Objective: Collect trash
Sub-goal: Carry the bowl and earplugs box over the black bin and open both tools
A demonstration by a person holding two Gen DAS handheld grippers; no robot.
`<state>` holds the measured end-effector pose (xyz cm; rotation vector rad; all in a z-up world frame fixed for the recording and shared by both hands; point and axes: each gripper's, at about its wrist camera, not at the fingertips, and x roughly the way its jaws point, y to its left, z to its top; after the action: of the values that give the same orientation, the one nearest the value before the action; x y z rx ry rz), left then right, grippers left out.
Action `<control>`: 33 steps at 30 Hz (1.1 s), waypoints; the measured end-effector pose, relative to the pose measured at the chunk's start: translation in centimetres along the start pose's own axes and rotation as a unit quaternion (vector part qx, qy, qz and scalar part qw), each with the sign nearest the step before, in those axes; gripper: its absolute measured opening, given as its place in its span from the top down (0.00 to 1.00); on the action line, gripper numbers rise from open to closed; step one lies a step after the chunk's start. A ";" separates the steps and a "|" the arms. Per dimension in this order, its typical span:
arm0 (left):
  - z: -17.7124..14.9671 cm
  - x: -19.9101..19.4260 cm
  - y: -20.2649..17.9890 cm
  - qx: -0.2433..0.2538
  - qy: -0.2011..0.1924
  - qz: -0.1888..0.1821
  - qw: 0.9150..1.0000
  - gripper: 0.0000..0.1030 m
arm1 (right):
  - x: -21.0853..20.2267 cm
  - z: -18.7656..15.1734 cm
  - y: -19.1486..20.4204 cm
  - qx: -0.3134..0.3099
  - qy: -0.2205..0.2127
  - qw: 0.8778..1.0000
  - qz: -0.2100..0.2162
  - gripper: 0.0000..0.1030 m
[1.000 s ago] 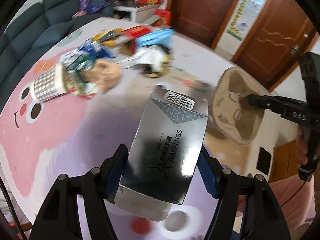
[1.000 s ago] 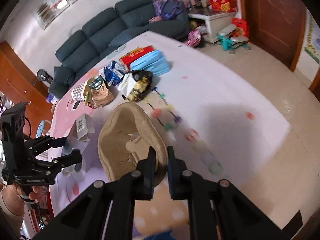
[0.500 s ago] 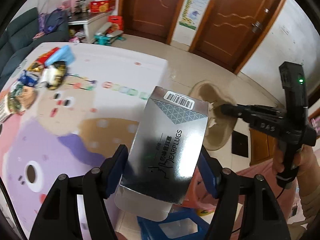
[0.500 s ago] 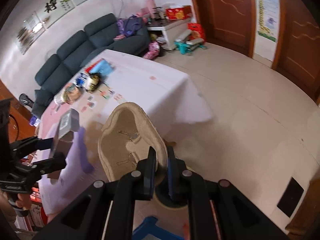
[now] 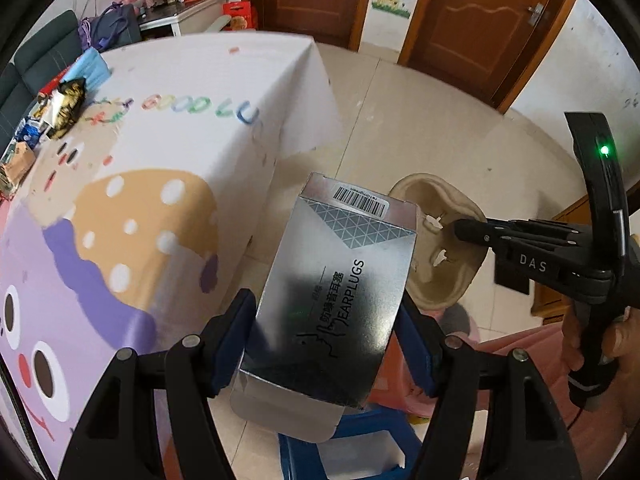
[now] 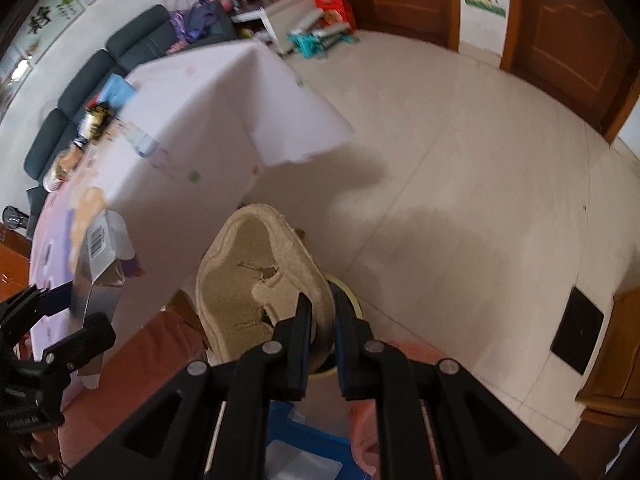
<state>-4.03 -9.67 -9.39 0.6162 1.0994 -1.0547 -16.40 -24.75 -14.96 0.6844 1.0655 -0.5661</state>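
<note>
My left gripper (image 5: pixel 326 336) is shut on a silver earplugs box (image 5: pixel 336 280), held off the table's edge above the floor; the box also shows in the right wrist view (image 6: pixel 100 264). My right gripper (image 6: pixel 322 316) is shut on the rim of a tan moulded-pulp tray (image 6: pixel 256 280), held over the floor; the tray (image 5: pixel 440 248) and the right gripper (image 5: pixel 460 226) show in the left wrist view. More trash (image 5: pixel 64 104) lies in a pile at the table's far end.
The table with a cartoon cloth (image 5: pixel 168 128) is on the left. A blue bin (image 5: pixel 348 448) and a pink bin (image 6: pixel 364 440) stand on the floor below the grippers. Wooden doors (image 5: pixel 472 20) and a dark sofa (image 6: pixel 132 44) lie beyond.
Both grippers have swung away from the table, carrying the box and the pulp tray out over the floor and the bins. The trash pile has receded to the left.
</note>
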 end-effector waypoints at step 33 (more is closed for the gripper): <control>-3.2 16.7 2.2 -0.026 0.144 0.045 0.988 0.35 | 14.4 -2.7 -1.0 0.018 0.138 0.988 -0.066 0.90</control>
<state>-2.00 -12.31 -26.25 0.7862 1.3325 -0.8729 -13.20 -24.74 -29.26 0.7426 1.3696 -0.6170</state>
